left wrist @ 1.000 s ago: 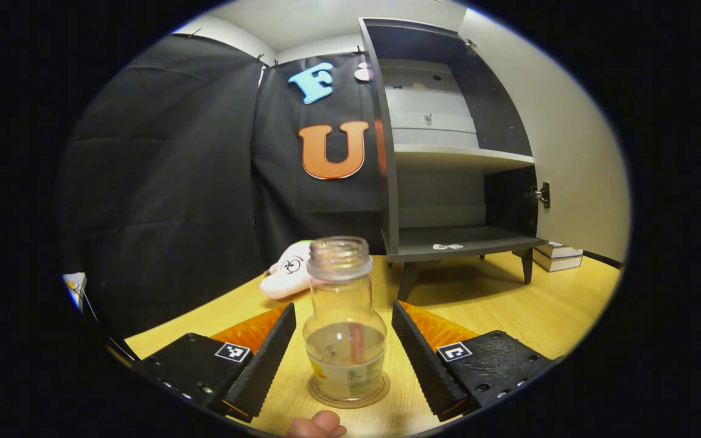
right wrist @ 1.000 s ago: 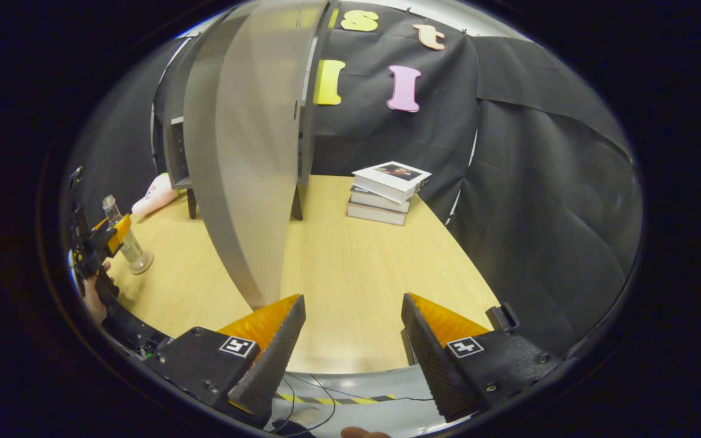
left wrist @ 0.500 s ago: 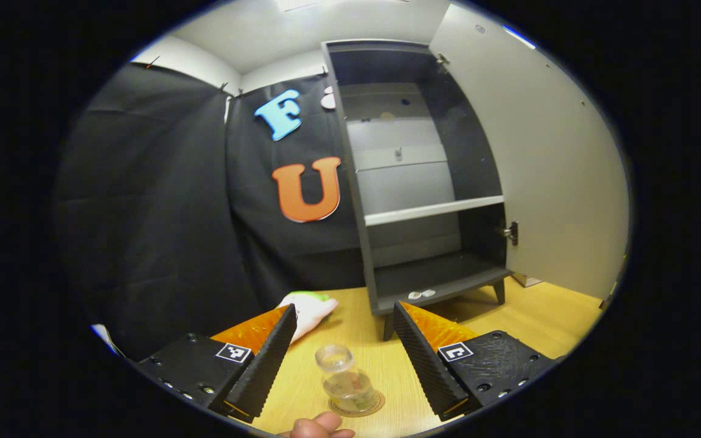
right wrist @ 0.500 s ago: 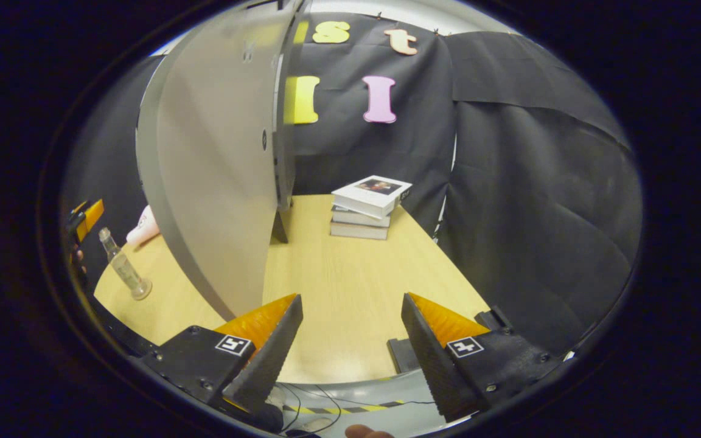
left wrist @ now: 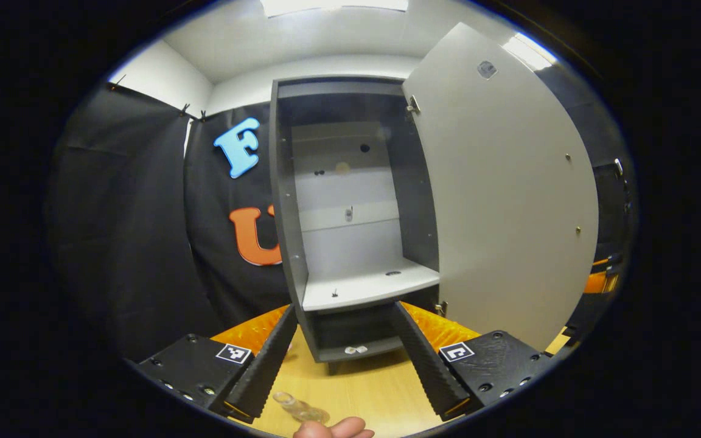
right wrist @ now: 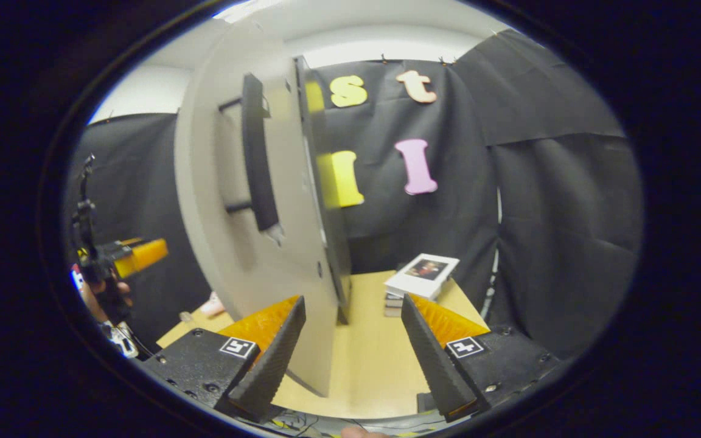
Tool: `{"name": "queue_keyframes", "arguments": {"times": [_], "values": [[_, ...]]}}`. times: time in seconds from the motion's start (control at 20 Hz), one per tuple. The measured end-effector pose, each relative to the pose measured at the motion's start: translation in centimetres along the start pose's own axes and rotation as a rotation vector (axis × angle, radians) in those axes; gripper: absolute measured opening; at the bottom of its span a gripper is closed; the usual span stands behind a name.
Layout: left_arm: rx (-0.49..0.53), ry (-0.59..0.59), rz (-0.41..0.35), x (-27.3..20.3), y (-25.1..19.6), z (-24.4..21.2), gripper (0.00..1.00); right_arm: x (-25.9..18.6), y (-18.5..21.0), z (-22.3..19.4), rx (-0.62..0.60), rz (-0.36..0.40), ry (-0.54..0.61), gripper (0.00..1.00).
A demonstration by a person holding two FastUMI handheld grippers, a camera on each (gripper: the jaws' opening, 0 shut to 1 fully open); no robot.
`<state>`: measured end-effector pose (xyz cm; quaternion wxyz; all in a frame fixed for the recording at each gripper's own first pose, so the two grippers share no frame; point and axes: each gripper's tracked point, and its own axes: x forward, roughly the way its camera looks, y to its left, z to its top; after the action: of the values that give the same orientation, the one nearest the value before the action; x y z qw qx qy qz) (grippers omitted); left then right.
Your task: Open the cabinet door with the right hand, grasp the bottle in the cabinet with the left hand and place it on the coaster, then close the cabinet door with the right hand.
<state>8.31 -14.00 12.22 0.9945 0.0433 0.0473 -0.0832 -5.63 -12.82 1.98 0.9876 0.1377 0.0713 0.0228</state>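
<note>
The clear glass bottle [left wrist: 297, 406] stands on the wooden table [left wrist: 375, 389] at the lower edge of the left gripper view, below and apart from my left gripper [left wrist: 344, 365], which is open and empty. Ahead of it is the grey cabinet [left wrist: 286, 243], its door [left wrist: 509, 201] swung wide to the right. In the right gripper view the door [right wrist: 229, 243] is close ahead on the left, with its black bar handle [right wrist: 257, 158] above my right gripper [right wrist: 350, 359], open and holding nothing. The left gripper [right wrist: 125, 255] hangs at far left in a hand.
A stack of books [right wrist: 420, 277] lies on the table to the right of the cabinet. A pink-and-white plush toy [right wrist: 213, 304] lies past the door. Two small white bits [left wrist: 353, 350] rest on the cabinet's bottom shelf. Black cloth walls close the booth.
My left gripper has lifted and drawn away from the bottle, which dropped to the view's lower edge. My right gripper has risen toward the door; its handle has come into view.
</note>
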Motion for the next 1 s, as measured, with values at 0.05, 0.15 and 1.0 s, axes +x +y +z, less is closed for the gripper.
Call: {"name": "queue_keyframes", "arguments": {"times": [0.05,0.15,1.0], "values": [[0.000,0.001,-0.020,-0.2,-1.0,0.3,1.00,-0.6,1.0,0.9,-0.010,0.037,-0.012,0.99],[0.013,-0.013,-0.067,-0.8,-2.7,0.5,0.96,-1.2,2.5,1.9,-0.053,0.065,-0.023,0.99],[-0.077,0.079,0.021,0.8,5.4,-4.2,0.96,5.1,15.3,0.1,-0.133,0.381,0.086,0.93]]}}
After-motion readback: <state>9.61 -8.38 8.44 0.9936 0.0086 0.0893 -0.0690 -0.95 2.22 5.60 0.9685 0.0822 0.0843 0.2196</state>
